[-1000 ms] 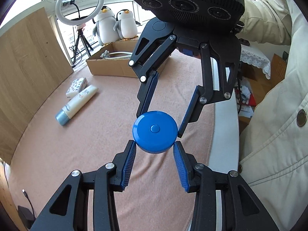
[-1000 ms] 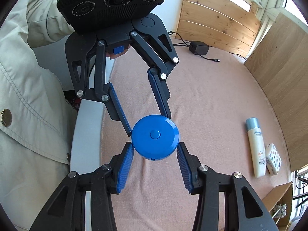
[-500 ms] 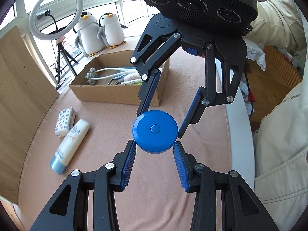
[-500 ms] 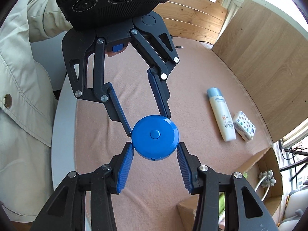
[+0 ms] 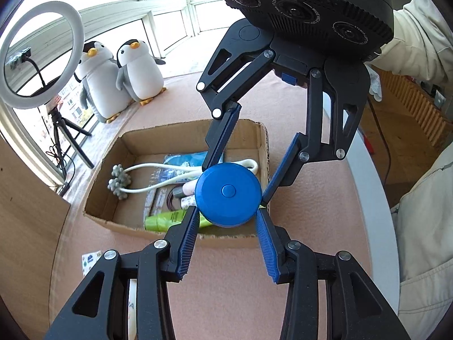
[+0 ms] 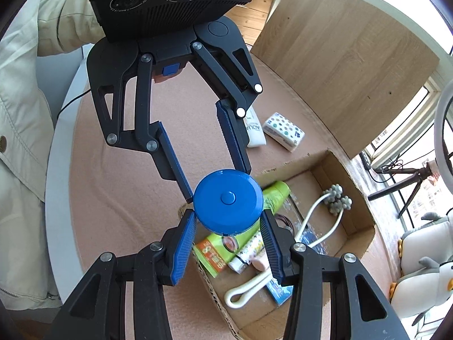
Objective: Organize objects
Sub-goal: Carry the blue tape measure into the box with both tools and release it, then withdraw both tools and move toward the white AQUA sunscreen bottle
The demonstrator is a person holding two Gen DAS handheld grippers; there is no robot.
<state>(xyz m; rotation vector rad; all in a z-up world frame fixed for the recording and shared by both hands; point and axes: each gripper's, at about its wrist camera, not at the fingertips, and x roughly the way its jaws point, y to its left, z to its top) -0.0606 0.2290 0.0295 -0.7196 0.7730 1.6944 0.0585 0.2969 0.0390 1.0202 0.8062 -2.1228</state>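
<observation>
A round blue disc [image 5: 228, 191] [image 6: 228, 198] with a centre button hangs in the air, pinched from opposite sides by both grippers. My left gripper [image 5: 226, 215] [image 6: 217, 183] is shut on the disc. My right gripper [image 6: 228, 216] [image 5: 235, 182] faces it and is shut on the same disc. The disc hovers above the near corner of an open cardboard box [image 5: 181, 127] [image 6: 348, 170]. Inside the box lie a green tube [image 5: 167, 219] [image 6: 271, 195], a white looped massager with grey balls [image 5: 119, 181] [image 6: 337, 198] and other small packs.
On the pink cloth [image 6: 119, 170] beside the box lie a white tube [image 6: 254, 130] and a patterned pack [image 6: 283, 131] [image 5: 90, 259]. Two plush penguins [image 5: 121, 76] and a ring light [image 5: 42, 56] stand beyond the box. A person's cream jacket [image 6: 19, 113] borders the table's white edge.
Both grippers carried the blue disc together across the cloth to above the box. The tube and patterned pack now lie behind and to the side. The grip on the disc is unchanged.
</observation>
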